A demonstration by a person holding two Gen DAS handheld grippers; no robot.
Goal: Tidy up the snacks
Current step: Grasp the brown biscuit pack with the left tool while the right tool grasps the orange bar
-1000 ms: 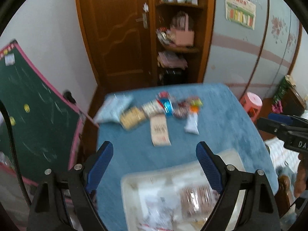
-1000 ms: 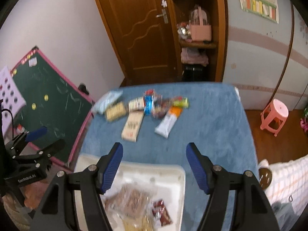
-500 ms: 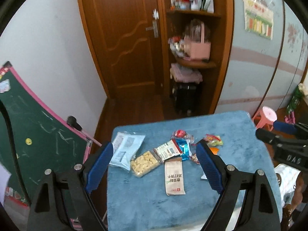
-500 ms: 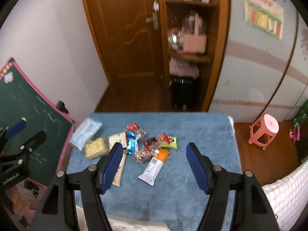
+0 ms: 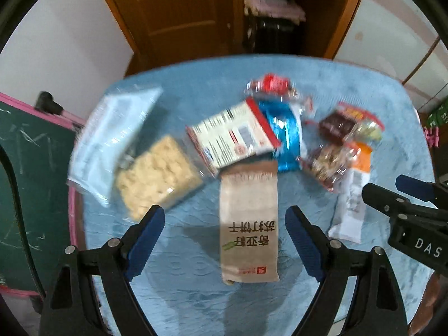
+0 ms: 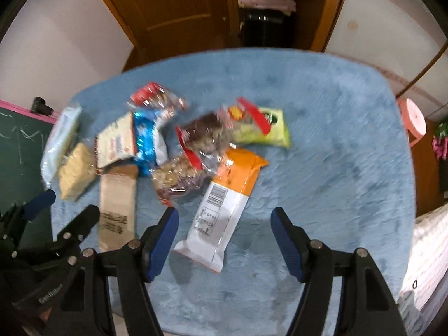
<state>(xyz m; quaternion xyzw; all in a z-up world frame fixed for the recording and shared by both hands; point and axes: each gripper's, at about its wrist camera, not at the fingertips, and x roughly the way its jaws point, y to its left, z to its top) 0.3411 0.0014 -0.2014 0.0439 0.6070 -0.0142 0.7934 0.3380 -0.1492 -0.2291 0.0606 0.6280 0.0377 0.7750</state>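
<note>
Nearest the cameras, the left gripper [image 5: 224, 232] is held wide open and empty above the brown cracker packet [image 5: 248, 221], whose length is framed between the jaws, while the right gripper [image 6: 224, 238] is likewise spread and empty over the white end of the orange-and-white bar [image 6: 224, 210], just right of that brown packet, presumably so each can be dropped straight onto its own snack. Beyond the brown packet the remaining snacks are heaped unsorted on the blue fleece cover [image 6: 336, 154], and further off a wooden door [image 5: 173, 11] and a shelf unit [image 5: 280, 14] are seen.
</note>
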